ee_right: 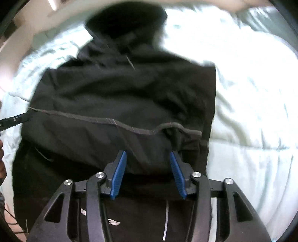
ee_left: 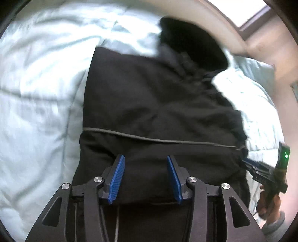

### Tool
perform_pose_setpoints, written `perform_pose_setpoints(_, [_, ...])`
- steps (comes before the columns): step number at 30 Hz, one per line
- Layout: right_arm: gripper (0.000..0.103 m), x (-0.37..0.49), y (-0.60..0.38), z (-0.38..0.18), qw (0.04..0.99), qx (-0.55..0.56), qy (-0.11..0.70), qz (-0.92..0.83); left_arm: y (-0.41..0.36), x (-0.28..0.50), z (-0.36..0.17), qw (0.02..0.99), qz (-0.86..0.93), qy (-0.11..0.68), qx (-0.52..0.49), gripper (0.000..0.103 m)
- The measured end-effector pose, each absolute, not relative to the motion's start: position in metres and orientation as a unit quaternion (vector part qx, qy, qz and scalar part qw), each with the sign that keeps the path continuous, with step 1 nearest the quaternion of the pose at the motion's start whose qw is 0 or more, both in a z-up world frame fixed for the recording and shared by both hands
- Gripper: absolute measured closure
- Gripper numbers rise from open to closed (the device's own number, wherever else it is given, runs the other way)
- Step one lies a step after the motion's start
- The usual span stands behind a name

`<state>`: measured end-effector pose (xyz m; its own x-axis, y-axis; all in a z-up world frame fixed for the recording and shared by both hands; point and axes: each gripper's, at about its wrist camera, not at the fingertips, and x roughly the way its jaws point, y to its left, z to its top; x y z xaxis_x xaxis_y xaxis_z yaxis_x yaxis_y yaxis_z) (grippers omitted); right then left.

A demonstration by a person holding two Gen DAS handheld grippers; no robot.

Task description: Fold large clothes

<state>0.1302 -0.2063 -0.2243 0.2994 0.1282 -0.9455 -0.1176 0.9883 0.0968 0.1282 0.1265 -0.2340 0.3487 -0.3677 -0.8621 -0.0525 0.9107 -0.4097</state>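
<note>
A large black hooded jacket [ee_left: 154, 104] lies on a pale bed cover [ee_left: 37, 93], hood at the far end, a grey seam line across its lower part. My left gripper [ee_left: 145, 158] is open just above the jacket's near hem, nothing between its blue pads. In the right wrist view the same jacket [ee_right: 121, 96] fills the middle, and my right gripper [ee_right: 148, 154] is open over its near edge, empty. The right gripper also shows at the right edge of the left wrist view [ee_left: 260, 169], beside the jacket's side. The left gripper's tip shows at the left edge of the right wrist view [ee_right: 14, 119].
The pale rumpled bed cover [ee_right: 251, 102] surrounds the jacket on both sides. A pillow [ee_left: 258, 68] lies at the far right. A light wall [ee_left: 270, 46] and a window [ee_left: 240, 13] stand beyond the bed. The person's hand [ee_left: 270, 204] holds the right gripper.
</note>
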Motion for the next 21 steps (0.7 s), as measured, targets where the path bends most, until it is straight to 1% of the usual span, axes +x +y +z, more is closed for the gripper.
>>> perform_pose_setpoints(1, [0.061, 0.131, -0.206, -0.233, 0.802, 0.015, 0.592, 0.077, 0.131, 0.130, -0.250, 0.792, -0.090, 0.566, -0.212, 0.056])
perform_pose_setpoints(3, [0.061, 0.135, -0.205, -0.247, 0.798, 0.016, 0.598, 0.071, 0.133, 0.131, -0.259, 0.790, -0.080, 0.560, -0.234, 0.056])
perform_pose_setpoints(5, [0.061, 0.134, -0.203, -0.248, 0.798, 0.009, 0.599, 0.064, 0.126, 0.132, -0.254, 0.794, -0.072, 0.564, -0.214, 0.056])
perform_pose_setpoints(8, [0.062, 0.131, -0.203, -0.240, 0.799, 0.006, 0.598, 0.065, 0.111, 0.130, -0.241, 0.803, -0.072, 0.571, -0.154, 0.056])
perform_pose_setpoints(10, [0.061, 0.129, -0.204, -0.230, 0.800, 0.006, 0.597, 0.066, 0.108, 0.128, -0.228, 0.807, -0.073, 0.570, -0.137, 0.055])
perform_pose_setpoints(11, [0.061, 0.127, -0.204, -0.225, 0.813, 0.002, 0.579, 0.066, 0.107, 0.126, -0.218, 0.813, -0.076, 0.563, -0.129, 0.055])
perform_pose_setpoints(14, [0.061, 0.120, -0.205, -0.210, 0.824, -0.014, 0.565, 0.046, 0.111, 0.125, -0.199, 0.830, -0.069, 0.543, -0.110, 0.055])
perform_pose_setpoints(21, [0.061, 0.131, -0.211, -0.176, 0.841, 0.037, 0.537, 0.053, 0.121, 0.146, -0.169, 0.845, -0.074, 0.513, -0.132, 0.055])
